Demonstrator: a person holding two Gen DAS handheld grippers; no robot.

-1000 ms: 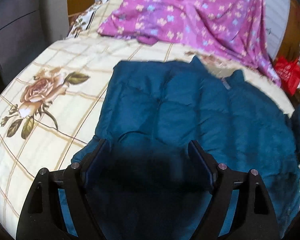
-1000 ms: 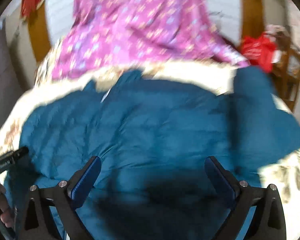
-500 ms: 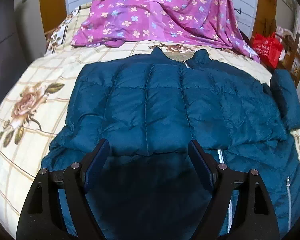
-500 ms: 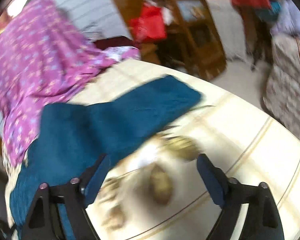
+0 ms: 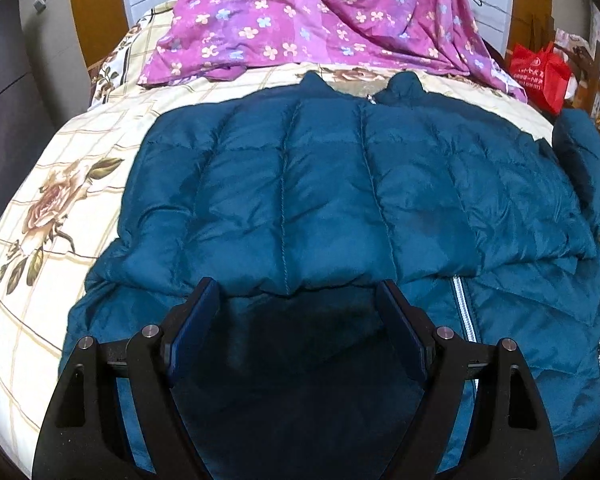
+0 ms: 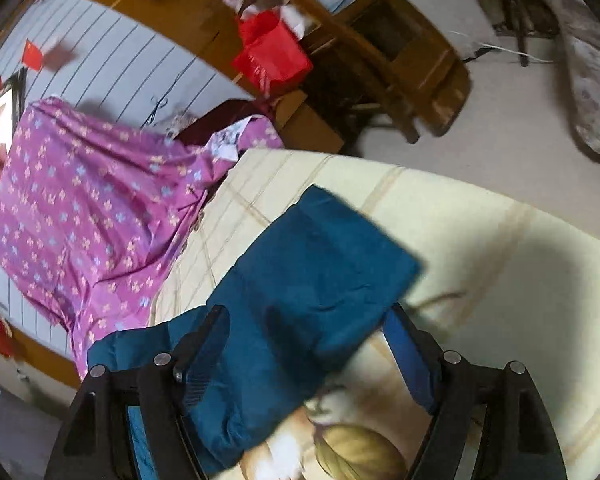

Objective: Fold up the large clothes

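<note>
- Teal quilted jacket (image 5: pixel 308 184) fills the middle of the left wrist view, spread on the bed sheet (image 5: pixel 40 216) with its collar toward the top of the frame and its zipper (image 5: pixel 462 312) showing at lower right.
- One quilted panel lies doubled over the jacket's body, its puffy folded edge crossing the frame just above the left gripper (image 5: pixel 298 320); that looks like a first fold already laid down.
- Left gripper hangs at the bottom centre of its view with its tongs spread wide and nothing between them, apparently poised over the near part of the jacket.
- Right gripper (image 6: pixel 306 348) is also spread wide and holds nothing; the sleeve (image 6: pixel 312 264) lies out across the sheet from the lower left toward the centre of the right wrist view, its cuff end pointing to the upper right.
- Judging from that aim, the sleeve is the next piece to take, since it sticks out beyond the jacket's body and must come inward before the bundle can be squared.
- Purple flowered cloth (image 5: pixel 312 16) lies at the top of the left view, apart from the jacket; a red bag (image 6: pixel 272 52) sits at upper centre of the right view, off the bed.
</note>
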